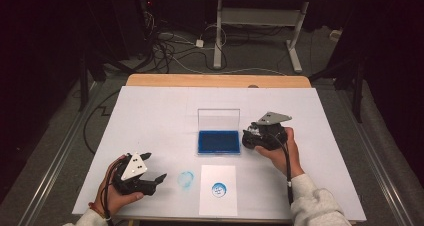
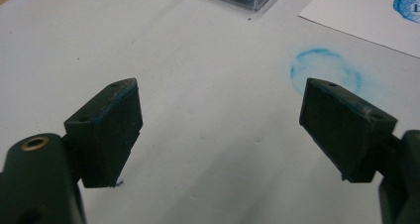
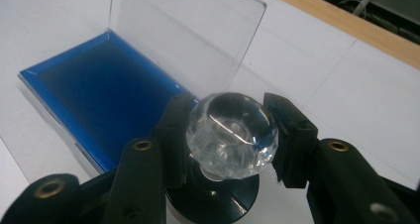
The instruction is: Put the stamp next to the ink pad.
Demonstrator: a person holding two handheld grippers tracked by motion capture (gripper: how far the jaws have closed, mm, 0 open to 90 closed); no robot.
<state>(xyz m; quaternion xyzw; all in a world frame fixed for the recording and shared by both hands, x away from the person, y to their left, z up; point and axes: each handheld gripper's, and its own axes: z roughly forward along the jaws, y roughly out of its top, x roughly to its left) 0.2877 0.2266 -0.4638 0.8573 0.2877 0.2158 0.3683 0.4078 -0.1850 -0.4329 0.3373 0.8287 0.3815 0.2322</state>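
A stamp [image 3: 232, 135] with a clear round knob and a black base sits between the jaws of my right gripper [image 3: 230, 140], which is shut on the knob. In the high view my right gripper [image 1: 254, 136] hovers just right of the blue ink pad [image 1: 218, 141], whose clear lid [image 1: 218, 119] stands upright. The ink pad [image 3: 99, 95] lies to the left of the stamp in the right gripper view. My left gripper [image 1: 152, 168] rests at the front left, open with nothing between its fingers [image 2: 106, 130].
A white paper [image 1: 218, 196] with a round blue print [image 1: 219, 189] lies at the front centre. A faint blue ring smudge [image 1: 186, 180] marks the white table cover [image 1: 150, 116] beside it. Cables and another table's legs lie on the floor beyond the wooden far edge [image 1: 215, 80].
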